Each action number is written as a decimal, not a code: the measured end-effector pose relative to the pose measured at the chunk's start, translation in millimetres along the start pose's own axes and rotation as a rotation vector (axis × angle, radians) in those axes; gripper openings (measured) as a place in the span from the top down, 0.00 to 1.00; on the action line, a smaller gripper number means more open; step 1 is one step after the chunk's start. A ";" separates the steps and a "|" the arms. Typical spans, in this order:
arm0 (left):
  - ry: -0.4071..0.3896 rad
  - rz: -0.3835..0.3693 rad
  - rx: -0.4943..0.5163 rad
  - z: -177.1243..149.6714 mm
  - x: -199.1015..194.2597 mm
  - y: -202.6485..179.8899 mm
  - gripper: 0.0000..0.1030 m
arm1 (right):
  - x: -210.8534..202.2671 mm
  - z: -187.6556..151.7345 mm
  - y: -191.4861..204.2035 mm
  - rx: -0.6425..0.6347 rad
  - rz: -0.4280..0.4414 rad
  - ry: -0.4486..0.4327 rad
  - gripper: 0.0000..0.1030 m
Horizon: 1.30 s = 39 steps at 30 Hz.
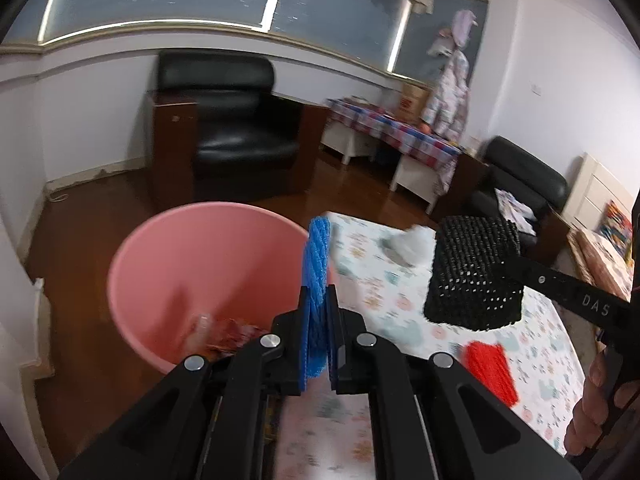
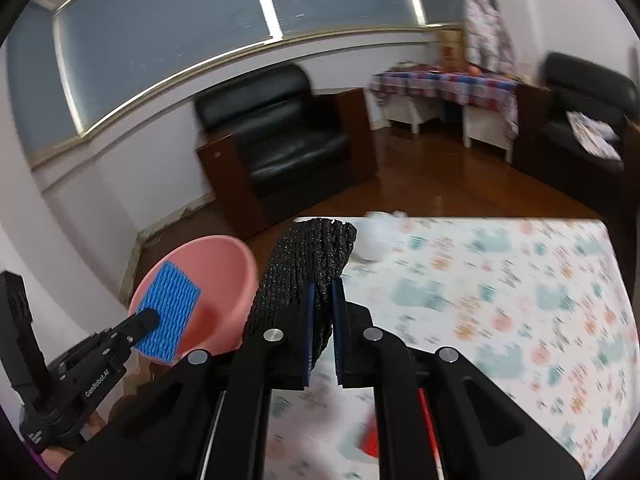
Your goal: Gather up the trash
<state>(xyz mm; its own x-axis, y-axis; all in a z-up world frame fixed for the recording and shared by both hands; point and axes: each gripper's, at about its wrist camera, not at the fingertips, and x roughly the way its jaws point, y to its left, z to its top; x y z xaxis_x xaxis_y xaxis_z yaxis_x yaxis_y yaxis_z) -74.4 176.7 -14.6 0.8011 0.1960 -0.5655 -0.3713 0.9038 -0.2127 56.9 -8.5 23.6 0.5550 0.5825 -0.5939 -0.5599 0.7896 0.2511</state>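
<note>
My left gripper [image 1: 319, 300] clamped on blue foam net [image 1: 317, 264] — frame centre, my right gripper [image 2: 325, 292] pinching black foam net [image 2: 308, 260] — beside pink bin [image 2: 236, 264].

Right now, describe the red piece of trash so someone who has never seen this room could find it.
Find the table with the floral cloth beside the pink bin. The red foam net lies flat on its near part. It is the only red piece, while the blue net and black net are held up in tools.

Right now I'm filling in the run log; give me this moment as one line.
left gripper: shut on blue net | right gripper: shut on black net | pink bin: holds wrappers | table: red net, white wad
</note>
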 end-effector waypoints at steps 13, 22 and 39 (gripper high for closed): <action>0.016 0.085 -0.058 7.2 2.5 56.7 0.94 | 67.9 7.2 90.4 -0.189 0.020 0.061 0.91; 0.049 0.096 -0.069 4.0 16.8 67.5 0.94 | 91.4 0.4 100.2 -0.164 0.057 0.112 0.91; 0.053 0.124 -0.106 3.1 16.9 73.5 0.70 | 99.9 -7.3 102.3 -0.068 0.191 0.180 0.81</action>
<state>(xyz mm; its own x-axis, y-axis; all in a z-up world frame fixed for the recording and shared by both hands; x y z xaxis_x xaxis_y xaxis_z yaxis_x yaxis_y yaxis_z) -86.7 247.7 -37.3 0.7213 0.2803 -0.6334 -0.5150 0.8285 -0.2199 50.5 129.1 -15.7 0.3207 0.6711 -0.6684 -0.6870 0.6506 0.3236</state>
